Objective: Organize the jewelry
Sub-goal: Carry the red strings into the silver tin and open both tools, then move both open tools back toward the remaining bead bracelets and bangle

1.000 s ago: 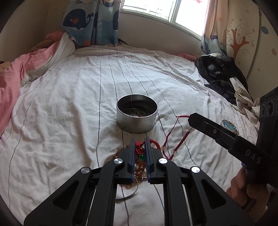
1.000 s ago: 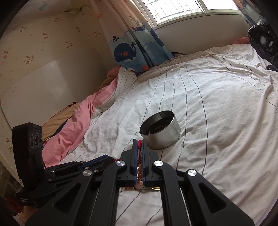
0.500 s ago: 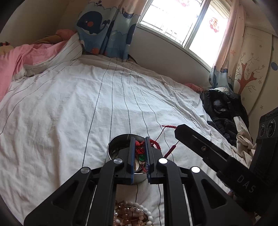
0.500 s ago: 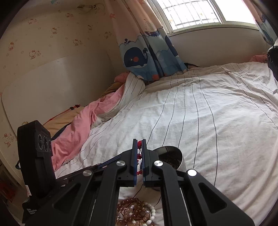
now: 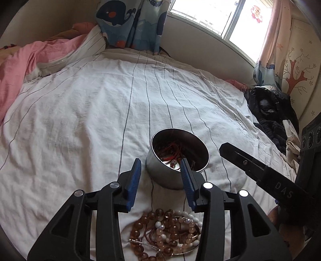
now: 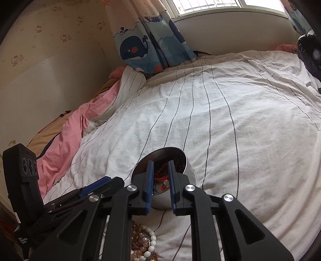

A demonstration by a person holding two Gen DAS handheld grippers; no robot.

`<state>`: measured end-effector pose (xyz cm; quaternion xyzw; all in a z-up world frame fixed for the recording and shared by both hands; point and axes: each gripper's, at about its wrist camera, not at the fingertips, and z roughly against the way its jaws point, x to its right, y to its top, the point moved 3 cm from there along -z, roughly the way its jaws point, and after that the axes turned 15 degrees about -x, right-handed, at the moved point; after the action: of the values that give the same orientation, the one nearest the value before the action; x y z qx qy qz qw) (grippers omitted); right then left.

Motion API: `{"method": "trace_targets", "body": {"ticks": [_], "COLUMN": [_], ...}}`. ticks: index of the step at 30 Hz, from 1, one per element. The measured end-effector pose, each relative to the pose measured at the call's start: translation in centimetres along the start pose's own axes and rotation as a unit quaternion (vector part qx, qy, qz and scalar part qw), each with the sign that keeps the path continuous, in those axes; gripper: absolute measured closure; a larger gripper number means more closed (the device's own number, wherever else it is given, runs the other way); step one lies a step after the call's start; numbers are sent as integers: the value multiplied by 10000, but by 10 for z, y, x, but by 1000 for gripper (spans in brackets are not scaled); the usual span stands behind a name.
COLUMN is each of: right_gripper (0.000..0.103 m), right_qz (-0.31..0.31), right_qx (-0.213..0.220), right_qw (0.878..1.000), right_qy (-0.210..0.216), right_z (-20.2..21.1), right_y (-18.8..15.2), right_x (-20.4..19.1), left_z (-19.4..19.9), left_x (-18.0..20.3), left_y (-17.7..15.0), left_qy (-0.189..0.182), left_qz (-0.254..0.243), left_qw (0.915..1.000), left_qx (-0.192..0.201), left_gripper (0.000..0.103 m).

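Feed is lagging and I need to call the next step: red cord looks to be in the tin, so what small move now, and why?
Probably draw both grippers back from the metal tin and bring the left gripper down toward the bead bracelets on the bed sheet. The red cord lies inside the tin, both sets of jaws are opening with nothing gripped, and the right gripper hangs over the tin's mouth.

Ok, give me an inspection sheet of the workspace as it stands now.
Surface: striped white bedsheet, wrinkled.
Job's things: metal tin upright on the sheet, red cord jewelry inside; pile of beaded bracelets on the sheet in front of it.
Clutter: pink blanket on one side, dark clothes on the other.
Claws: left claw opening, nothing between its pads; right claw opening above the tin, no pad touching the cord.
Cables: nothing seen.
Surroundings: whale curtain, window.
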<state>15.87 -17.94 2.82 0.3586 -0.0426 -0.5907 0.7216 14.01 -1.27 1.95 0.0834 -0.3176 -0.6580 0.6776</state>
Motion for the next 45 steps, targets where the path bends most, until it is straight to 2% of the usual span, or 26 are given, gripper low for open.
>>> {"method": "trace_targets", "body": {"ticks": [8,17,30,45], "right_gripper": [82,75,65,56], "right_qz": [53,116,132,173], "right_qx": [-46,-73,-23,-17], "right_qw": [9999,9991,9982,9972], "right_qy": [-135,-398,-588,-731], "right_z": [17,28,38,41], "right_y": [-39,-66,-84,-94], "right_x": [-18,-26,-29,-32], "left_z": [22,36,46,51], "left_x": [-3,-10,-21,-26], "left_y": [-32,-56,-81,-93], "left_qy": [122,270,480,585], "left_qz": [-177,-212,-239,-247], "left_qw": [9997,9992,9980,9971], "left_qx": [-96,-195,-324,-414], "left_gripper": [63,59,51,45]}}
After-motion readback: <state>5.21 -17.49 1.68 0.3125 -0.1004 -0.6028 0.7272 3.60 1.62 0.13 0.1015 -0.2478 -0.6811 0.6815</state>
